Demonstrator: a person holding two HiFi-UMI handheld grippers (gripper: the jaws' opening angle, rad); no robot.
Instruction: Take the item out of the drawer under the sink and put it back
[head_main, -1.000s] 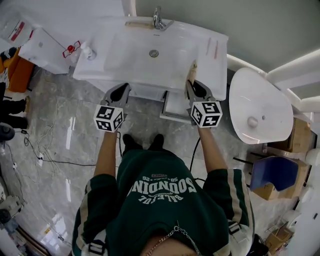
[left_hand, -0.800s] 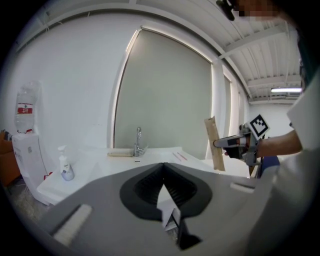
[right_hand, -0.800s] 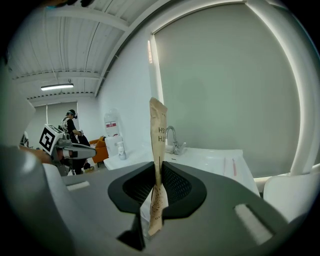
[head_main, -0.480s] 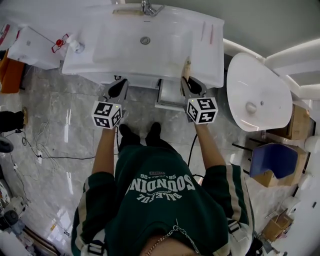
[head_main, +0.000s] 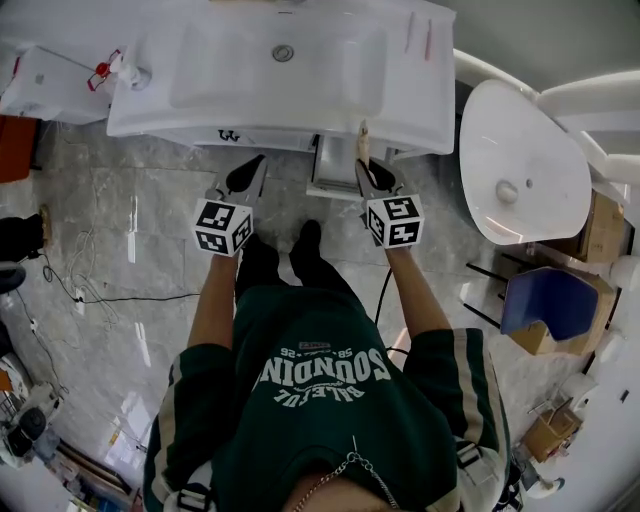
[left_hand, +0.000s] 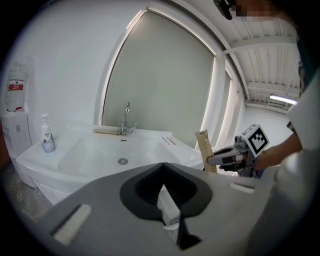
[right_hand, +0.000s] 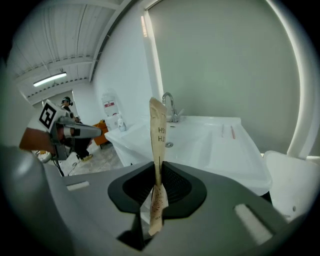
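A flat tan paper packet (right_hand: 158, 131) stands upright between the jaws of my right gripper (right_hand: 159, 169), which is shut on it. In the head view the right gripper (head_main: 366, 166) holds the packet (head_main: 362, 138) just in front of the open white drawer (head_main: 334, 172) under the sink (head_main: 230, 75). My left gripper (head_main: 249, 172) hangs to the left of the drawer, below the sink's front edge, shut with nothing in it. From the left gripper view its jaws (left_hand: 163, 167) meet, and the packet (left_hand: 204, 150) shows off to the right.
A white toilet (head_main: 522, 175) stands right of the sink. A soap bottle (head_main: 126, 73) sits at the basin's left end, and a faucet (left_hand: 126, 119) at its back. Cables trail over the marble floor (head_main: 110, 290) on the left. Boxes and a blue chair (head_main: 555, 320) crowd the right.
Both grippers have drawn back a little from the sink's front. The right one still holds the packet upright; the sink has slid toward the top of the head view.
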